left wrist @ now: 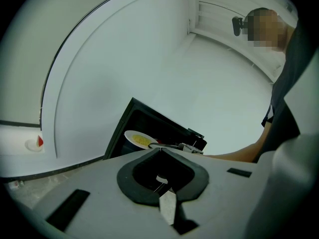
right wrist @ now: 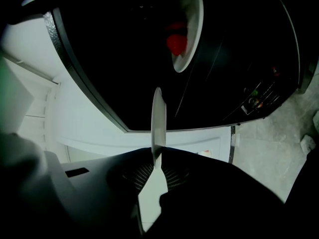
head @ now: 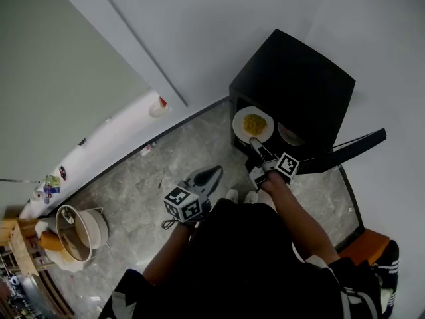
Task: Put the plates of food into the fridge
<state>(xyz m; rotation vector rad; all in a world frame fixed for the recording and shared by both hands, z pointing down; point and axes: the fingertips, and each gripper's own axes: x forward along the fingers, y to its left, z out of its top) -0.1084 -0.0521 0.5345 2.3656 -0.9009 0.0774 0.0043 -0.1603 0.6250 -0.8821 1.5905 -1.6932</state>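
Left gripper point(left wrist: 159, 151): jaws pressed together, tip to tip, nothing between them; held low in front of the person's body, above the grey stone floor point(head: 166, 158) and well apart from the fridge. Right gripper point(right wrist: 156, 156): arm stretched forward, jaws pinching the near rim of the plate of yellow food point(head: 253, 123), which is seen edge-on from the gripper's own camera. The plate is at the mouth of the black fridge point(head: 299, 78), towards its left side; whether it rests on a shelf cannot be told. Fridge door point(head: 352, 147): swung open to the right. Second plate point(right wrist: 193, 19): white, bearing red food, already inside the dark fridge.
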